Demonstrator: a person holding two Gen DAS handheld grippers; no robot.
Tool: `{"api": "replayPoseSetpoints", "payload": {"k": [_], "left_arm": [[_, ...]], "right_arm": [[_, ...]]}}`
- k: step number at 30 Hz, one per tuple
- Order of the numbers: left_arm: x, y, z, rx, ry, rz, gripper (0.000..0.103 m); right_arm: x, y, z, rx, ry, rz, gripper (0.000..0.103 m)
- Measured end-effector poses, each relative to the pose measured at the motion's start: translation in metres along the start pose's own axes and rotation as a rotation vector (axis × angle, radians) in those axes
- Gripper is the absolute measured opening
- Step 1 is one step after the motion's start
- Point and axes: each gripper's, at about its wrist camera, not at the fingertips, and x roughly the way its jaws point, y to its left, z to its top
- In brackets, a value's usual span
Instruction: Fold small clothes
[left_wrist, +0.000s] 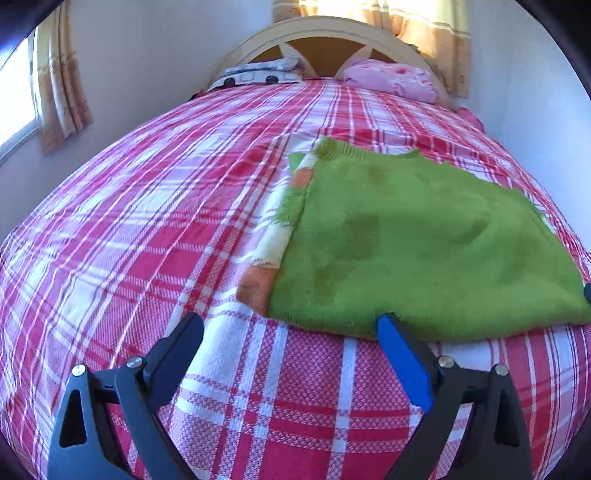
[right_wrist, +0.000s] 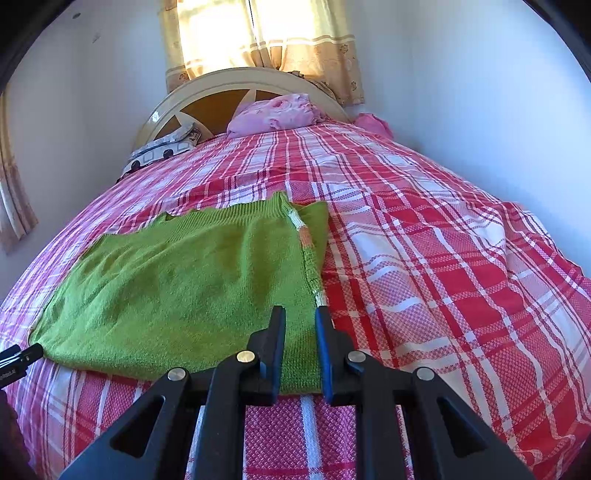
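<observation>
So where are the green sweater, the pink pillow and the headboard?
Green sweater (right_wrist: 184, 288): right wrist view, middle of its knit.
Pink pillow (left_wrist: 391, 79): left wrist view, its centre.
Headboard (right_wrist: 218, 105): right wrist view, wooden panel.

Hardly any writing shows in either view. The one trace is a small white label on the black device (right_wrist: 14, 363) poking in at about nine o'clock in the right wrist view, just beside the near corner of the green knit garment (right_wrist: 192, 291). The letters are tiny, tilted and cut by the frame edge (they may end in something like "robot", though that is too blurred to say). The patterned pillow (left_wrist: 255, 75) at twelve o'clock in the left wrist view carries dark printed shapes, but no letters or numbers can be made out there.
</observation>
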Motion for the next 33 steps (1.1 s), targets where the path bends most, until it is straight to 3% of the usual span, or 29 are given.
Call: {"api": "replayPoseSetpoints", "payload": {"k": [3,6,9,12,14,16,19,21,25,28,29,31,33], "left_arm": [[-0.001,0.014,-0.004,-0.102,0.013,-0.053,0.097],[-0.011,0.054,-0.018,-0.36,-0.03,-0.175,0.097],[-0.009,0.077,-0.029,-0.541,-0.022,-0.281,0.093],[-0.02,0.066,-0.03,-0.528,-0.064,-0.279,0.093],[-0.024,0.051,-0.024,-0.502,-0.09,-0.351,0.093],[-0.012,0.039,-0.014,-0.511,-0.048,-0.434,0.093],[0.014,0.026,-0.005,-0.566,0.045,-0.468,0.093],[0.013,0.024,0.004,-0.597,-0.023,-0.468,0.093],[0.027,0.028,0.023,-0.665,-0.036,-0.531,0.092],[0.032,0.028,0.026,-0.622,-0.064,-0.482,0.063],[0.033,0.027,0.025,-0.595,-0.07,-0.449,0.059],[0.038,0.026,0.019,-0.557,-0.063,-0.402,0.057],[0.04,0.036,0.014,-0.604,-0.07,-0.433,0.056]], "right_arm": [[0.0,-0.001,0.0,0.005,0.001,-0.003,0.019],[0.001,-0.005,0.0,0.02,-0.001,-0.01,0.038],[0.001,-0.009,0.0,0.044,-0.004,0.0,0.04],[0.005,-0.013,0.0,0.061,0.014,0.021,0.04],[0.006,-0.013,-0.001,0.065,0.02,0.027,0.04],[0.005,-0.013,-0.001,0.065,0.018,0.028,0.04],[0.005,-0.013,-0.001,0.066,0.015,0.03,0.04],[0.004,-0.014,-0.001,0.07,0.014,0.032,0.04],[0.004,-0.014,-0.001,0.07,0.016,0.037,0.04],[0.003,-0.014,-0.001,0.07,0.009,0.034,0.04],[0.003,-0.014,-0.001,0.071,0.007,0.033,0.039],[0.003,-0.014,-0.001,0.073,0.008,0.032,0.037],[0.003,-0.013,-0.001,0.07,0.009,0.03,0.037]]}}
